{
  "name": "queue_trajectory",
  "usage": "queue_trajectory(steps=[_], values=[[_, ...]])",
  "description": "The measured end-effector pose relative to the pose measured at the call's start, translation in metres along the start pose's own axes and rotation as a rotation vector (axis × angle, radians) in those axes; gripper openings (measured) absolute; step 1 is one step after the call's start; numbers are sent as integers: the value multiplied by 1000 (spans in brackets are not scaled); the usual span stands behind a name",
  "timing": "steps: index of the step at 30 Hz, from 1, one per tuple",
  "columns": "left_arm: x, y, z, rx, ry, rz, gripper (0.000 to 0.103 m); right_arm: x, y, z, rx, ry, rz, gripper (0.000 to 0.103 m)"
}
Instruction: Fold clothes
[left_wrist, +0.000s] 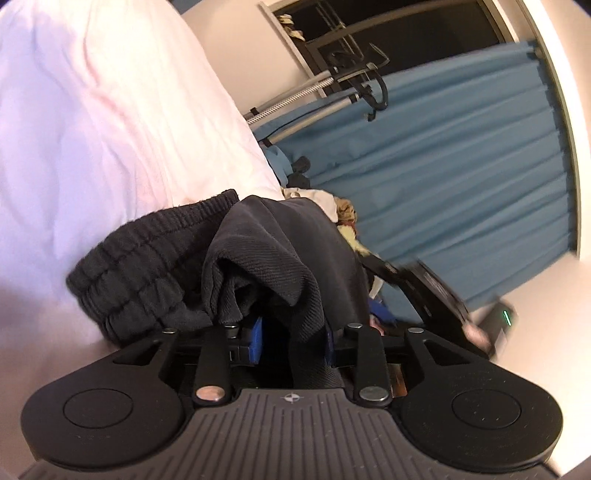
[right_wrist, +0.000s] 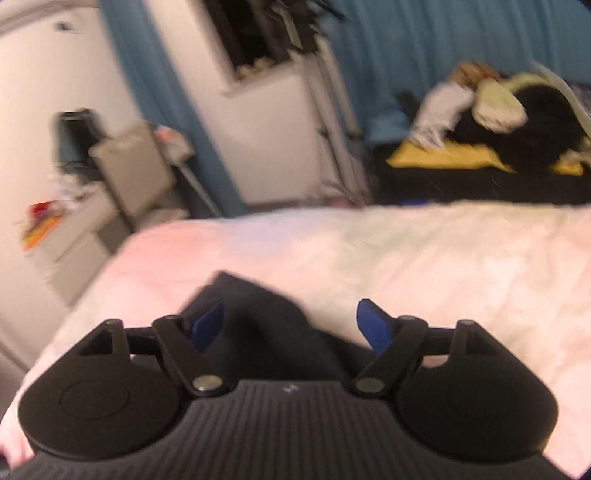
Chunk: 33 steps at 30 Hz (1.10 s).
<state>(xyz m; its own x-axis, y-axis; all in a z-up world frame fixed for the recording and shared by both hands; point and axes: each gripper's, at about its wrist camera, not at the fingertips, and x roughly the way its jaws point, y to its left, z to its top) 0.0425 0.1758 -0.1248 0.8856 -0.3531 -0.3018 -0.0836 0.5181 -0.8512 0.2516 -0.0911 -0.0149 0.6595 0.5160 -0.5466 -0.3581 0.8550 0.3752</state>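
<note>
Fabric of a dark garment (left_wrist: 266, 258), ribbed waistband showing, is bunched on the white bedspread (left_wrist: 92, 129) and pinched by the left gripper (left_wrist: 291, 339). Above the same bedspread the right gripper (right_wrist: 291, 325) has blue fingers (right_wrist: 373, 328) spread apart, dark cloth lying between them. Beyond the bedspread hangs a blue curtain (left_wrist: 461, 177).

No readable text, labels or numbers.

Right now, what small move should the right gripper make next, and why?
Probably close the right gripper on the dark garment between its open blue fingers, since the left gripper already grips the bunched garment over the white bedding.
</note>
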Motion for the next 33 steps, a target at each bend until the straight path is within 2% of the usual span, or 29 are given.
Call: queue_trajectory(steps=[2,3,4,6,7,9,12,15,17,19,22,25,27,30,32,33], values=[[2,5,5,-48,11,-19,31,22,3,4,27,72,47,36],[1,2,6,-41,10,-18,12,26,8,5,24,99,64,20],[-1,-2,7,-1,4,-5,11,27,16,5,-17,96,53,14],[-9,-15,4,73,-23,14,9,23,26,7,-70,57,35,11],[-14,-17,2,73,-36,4,8,20,27,9,-75,20,30,11],[-25,-19,-2,82,-62,-8,8,24,28,22,-91,-29,34,11],[-37,-19,-11,111,-80,37,8,44,33,23,-96,-31,71,11],[-31,-13,-11,97,-62,75,8,98,34,6,-169,49,-3,18],[-26,-10,-12,99,-53,95,8,136,27,-12,-166,107,-45,20],[-26,-10,-13,105,-54,100,8,150,24,-21,-184,108,-68,24],[-25,-9,-11,94,-49,88,9,135,22,-17,-157,81,-69,30],[-26,-12,-8,77,-32,66,13,98,21,-9,-143,38,-10,39],[-26,-11,-6,59,-28,48,18,63,18,-20,-138,18,11,47],[-23,-7,-1,19,-23,26,19,11,12,-37,-131,-12,41,57],[-20,-3,2,-14,-21,9,20,-24,8,-49,-125,-32,61,58],[-19,-2,3,-32,-21,1,22,-42,7,-61,-138,-36,43,60]])
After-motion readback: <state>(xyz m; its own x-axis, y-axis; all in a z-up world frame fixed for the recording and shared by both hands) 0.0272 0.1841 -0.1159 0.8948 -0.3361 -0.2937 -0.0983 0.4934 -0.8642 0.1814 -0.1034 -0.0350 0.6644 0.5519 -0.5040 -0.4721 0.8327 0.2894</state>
